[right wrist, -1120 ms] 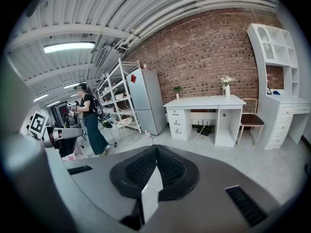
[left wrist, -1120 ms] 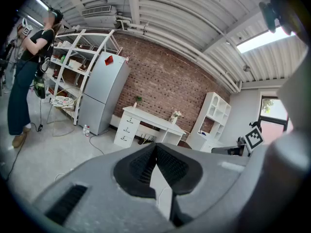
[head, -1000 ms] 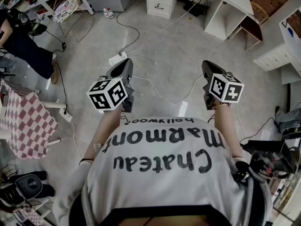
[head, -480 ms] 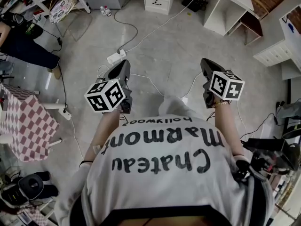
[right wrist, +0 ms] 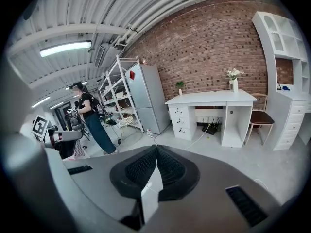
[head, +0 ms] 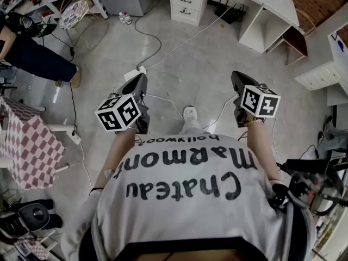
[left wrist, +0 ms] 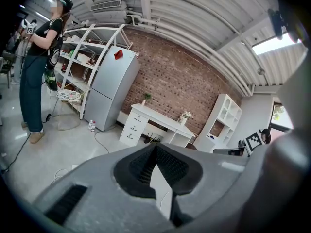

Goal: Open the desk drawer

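Left gripper: jaws pressed together tip to tip, nothing between; held out ahead of the body, above the floor.
Right gripper: jaws likewise closed, empty; level with the left gripper, apart from it.
Counter: white, against the brick wall, well apart from both grippers.
Desk drawers: stack of three under the counter's left end as seen from the grippers; all fronts flush and shut, untouched.
Potted plant: small, on the counter's left end, above the drawers.
Vase of flowers: on the counter, toward its right end.
Chair: just beside the counter's right end.
Fridge: near the counter's left end, with a shelf rack beside it.
Person: standing by the rack.
Power strip: on the floor ahead of the left gripper, cables trailing toward the counter.
Checked cloth: at the head view's left edge.
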Tool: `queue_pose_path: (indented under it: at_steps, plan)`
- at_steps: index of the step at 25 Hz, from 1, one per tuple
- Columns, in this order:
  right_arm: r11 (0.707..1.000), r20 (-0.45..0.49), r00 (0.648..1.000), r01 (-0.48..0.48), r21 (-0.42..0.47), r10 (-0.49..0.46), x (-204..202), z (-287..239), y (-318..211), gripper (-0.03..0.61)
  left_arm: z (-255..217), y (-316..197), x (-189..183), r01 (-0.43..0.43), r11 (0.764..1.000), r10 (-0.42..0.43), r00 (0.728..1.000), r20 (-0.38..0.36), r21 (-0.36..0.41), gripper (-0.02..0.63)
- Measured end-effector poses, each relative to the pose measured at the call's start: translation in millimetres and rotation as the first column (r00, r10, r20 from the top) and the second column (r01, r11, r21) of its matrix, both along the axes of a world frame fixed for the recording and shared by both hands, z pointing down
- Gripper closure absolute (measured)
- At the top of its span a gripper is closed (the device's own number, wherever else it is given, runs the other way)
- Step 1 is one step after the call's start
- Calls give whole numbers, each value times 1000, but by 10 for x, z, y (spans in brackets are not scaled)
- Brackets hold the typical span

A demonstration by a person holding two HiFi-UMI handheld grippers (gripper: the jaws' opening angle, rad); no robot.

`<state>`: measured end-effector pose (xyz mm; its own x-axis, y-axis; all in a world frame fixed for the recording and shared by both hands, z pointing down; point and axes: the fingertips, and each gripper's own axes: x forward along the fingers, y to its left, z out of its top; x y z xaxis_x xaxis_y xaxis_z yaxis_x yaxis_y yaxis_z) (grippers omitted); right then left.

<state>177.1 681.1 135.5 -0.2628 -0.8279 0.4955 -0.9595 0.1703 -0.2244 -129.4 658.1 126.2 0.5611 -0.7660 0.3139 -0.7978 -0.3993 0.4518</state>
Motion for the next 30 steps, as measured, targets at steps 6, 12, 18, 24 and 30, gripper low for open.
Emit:
queue_pose_path:
  at_steps: [6,12,18,24,30]
  plan:
    - [999,0,999,32,5,-32,139,-54,-786,565,-104,-636,54,54,998,-54,998,-17,8,598]
    - [998,-27,998,62,23,-62,364,-160,-1597,565,-121,-1262,135,111,994,-110,994,-15,3,600]
    - [998,-41,997,63,29,-62,646,-145,-2294,563,-44,-1894,282,159,987,-159,987,-32,-2,599]
    - [997,-40,997,72,15,-71,767,-150,-2629,563,-84,-2244,377,171,985,-171,985,-38,1,599]
    - [993,-11,995,101,-53,-102,666,80,-2823,563,9,-2422,407,180,983,-181,983,-31,-28,599]
